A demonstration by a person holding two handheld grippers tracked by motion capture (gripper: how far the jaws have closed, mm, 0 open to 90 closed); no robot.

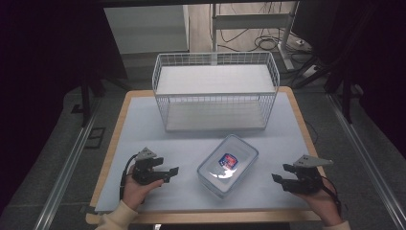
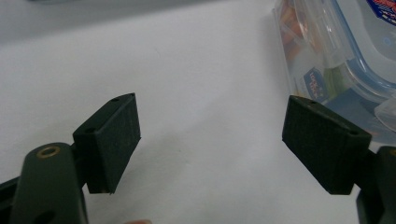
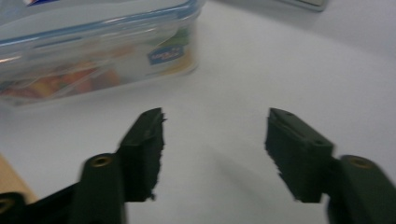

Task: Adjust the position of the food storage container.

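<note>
A clear plastic food box (image 1: 227, 165) with a blue-rimmed lid and a red and blue label lies at the front middle of the white mat. Behind it stands a white wire basket shelf (image 1: 215, 91). My left gripper (image 1: 173, 172) rests on the mat to the left of the box, open, with nothing between its jaws. In the left gripper view the gripper (image 2: 212, 140) points past the box (image 2: 336, 60), which sits at the upper right. My right gripper (image 1: 280, 179) is open to the right of the box. In the right gripper view the gripper (image 3: 215, 149) faces the box (image 3: 93, 46), a short way off.
The white mat (image 1: 143, 124) covers a wooden table (image 1: 115, 129). Dark floor, metal rails and cables surround the table. Bare mat lies between each gripper and the box, and in front of the basket shelf.
</note>
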